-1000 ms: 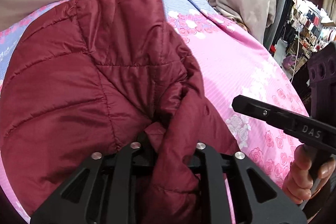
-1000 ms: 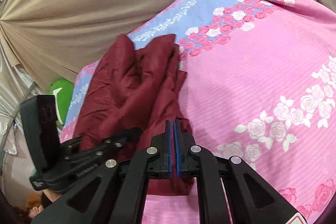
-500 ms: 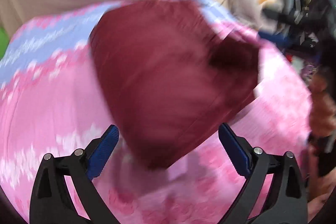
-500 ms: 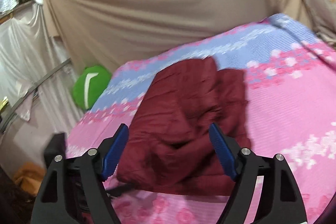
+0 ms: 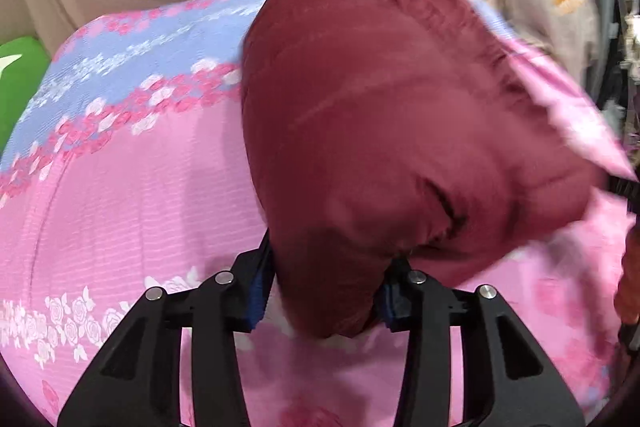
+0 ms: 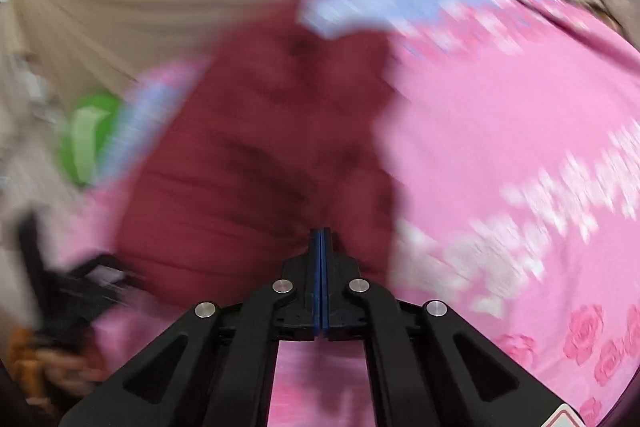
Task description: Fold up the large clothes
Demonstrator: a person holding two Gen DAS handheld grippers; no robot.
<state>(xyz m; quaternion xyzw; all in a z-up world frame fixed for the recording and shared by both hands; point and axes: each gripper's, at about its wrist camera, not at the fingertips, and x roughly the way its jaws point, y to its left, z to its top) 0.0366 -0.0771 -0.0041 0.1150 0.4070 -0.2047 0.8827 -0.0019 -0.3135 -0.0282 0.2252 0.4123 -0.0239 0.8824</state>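
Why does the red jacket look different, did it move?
Yes. The red jacket shifted right against the bedsheet's blue band, and the left hand-held gripper now pinches its near edge.

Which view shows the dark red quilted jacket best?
Left wrist view: the dark red quilted jacket is less blurred, its outline fairly clear, its near edge between the left gripper fingers. The right wrist view shows it heavily motion-blurred.

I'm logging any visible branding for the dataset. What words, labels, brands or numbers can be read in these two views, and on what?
None can be read.
The sticker corner at the right gripper base is cut off by the frame edge; no text shows.
The green item carries only a white shape, no letters.
The maroon jacket and floral bedsheet show no print.
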